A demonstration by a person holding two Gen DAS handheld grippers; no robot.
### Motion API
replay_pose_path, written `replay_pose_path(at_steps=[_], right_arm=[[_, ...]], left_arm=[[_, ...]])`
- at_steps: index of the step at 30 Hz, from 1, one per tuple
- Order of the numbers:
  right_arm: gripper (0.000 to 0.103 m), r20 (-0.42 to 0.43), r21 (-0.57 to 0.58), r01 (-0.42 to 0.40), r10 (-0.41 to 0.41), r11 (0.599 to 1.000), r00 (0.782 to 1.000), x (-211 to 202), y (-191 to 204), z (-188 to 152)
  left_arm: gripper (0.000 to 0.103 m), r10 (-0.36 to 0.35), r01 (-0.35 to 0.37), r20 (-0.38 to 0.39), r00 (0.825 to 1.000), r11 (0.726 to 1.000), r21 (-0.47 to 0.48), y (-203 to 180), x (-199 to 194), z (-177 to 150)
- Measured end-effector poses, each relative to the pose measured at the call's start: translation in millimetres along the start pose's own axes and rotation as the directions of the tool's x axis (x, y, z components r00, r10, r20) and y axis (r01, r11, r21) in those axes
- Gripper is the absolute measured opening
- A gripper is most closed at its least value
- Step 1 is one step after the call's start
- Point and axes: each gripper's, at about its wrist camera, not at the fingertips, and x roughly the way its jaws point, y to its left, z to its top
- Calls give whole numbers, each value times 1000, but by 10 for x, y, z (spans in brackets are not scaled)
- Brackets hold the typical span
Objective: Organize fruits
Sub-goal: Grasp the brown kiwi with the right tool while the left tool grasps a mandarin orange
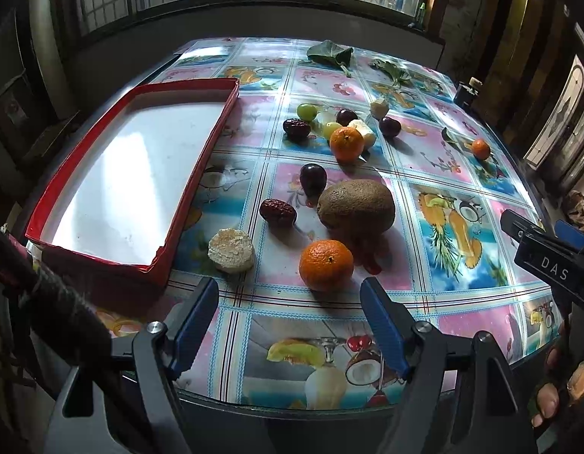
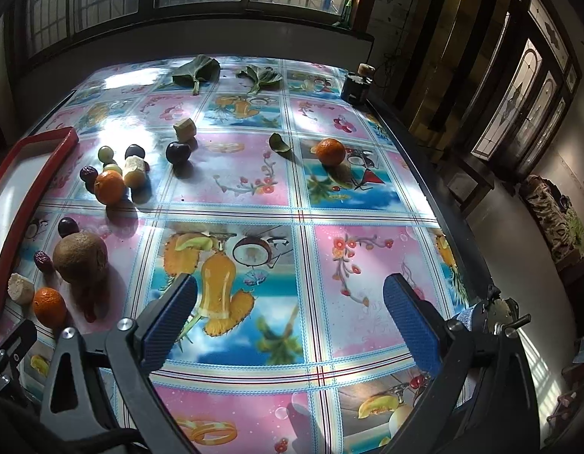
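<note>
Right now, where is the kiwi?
The kiwi lies on the table right of the red tray, between a dark plum and the near tangerine.

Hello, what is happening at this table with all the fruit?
A person holds two tongs over a table and is about to sort fruit. Both the left tongs and the right tongs are open and hold nothing. The red tray has no fruit in it yet. The kiwi, oranges, dates and grapes lie loose on the table. The nearest orange sits just ahead of the left tongs.
</note>
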Motion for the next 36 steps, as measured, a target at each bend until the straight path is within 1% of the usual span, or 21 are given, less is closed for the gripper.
replay_pose_path(at_steps=[2,7,10,13,15,16,18,22,24,26,28,29,33,34,36], right_arm=[[99,9,10,-22,21,1000,1000,-27,-13,-13],[99,25,41,-112,111,993,993,-51,-51,-37],[99,48,50,-205,203,977,978,-42,-32,-76],[97,43,48,-292,290,955,956,-21,29,-105],[87,33,36,-348,347,937,937,-6,94,-124],[84,23,32,-371,371,928,928,8,131,-127],[77,3,24,-427,427,904,904,37,214,-133],[76,-48,8,-528,527,849,848,129,427,-76],[76,-65,-6,-558,556,830,828,165,534,-14],[76,-81,-27,-574,571,818,817,195,645,55],[76,-100,-43,-596,590,802,801,245,747,121],[76,-115,-44,-604,596,796,795,279,792,149],[76,-176,-66,-619,601,783,779,416,965,205],[76,-191,-73,-622,601,780,776,441,999,205],[76,-219,-95,-619,591,779,777,498,1089,192]], left_arm=[[77,-11,11,-4,1000,1000,0,33,-3,-10],[77,-29,29,-18,999,999,-22,179,10,-55],[77,-35,34,-31,999,999,-31,208,35,-72],[77,-48,47,-32,998,999,-18,170,43,-63],[77,-64,64,-32,997,998,-7,115,44,-47],[77,-73,73,-31,997,997,1,84,50,-34],[77,-80,81,-34,996,997,14,22,92,2],[77,-77,78,-48,996,997,27,-61,223,69],[77,-66,68,-53,996,997,31,-72,292,97],[77,-61,63,-65,996,998,28,-58,362,113],[77,-76,79,-84,994,997,27,-43,435,123],[75,-78,81,-93,993,996,28,-40,470,125],[74,-70,74,-73,995,996,55,-43,488,122],[72,-71,75,-70,995,996,56,-34,487,127],[67,-80,84,-66,995,995,54,-21,489,144]])
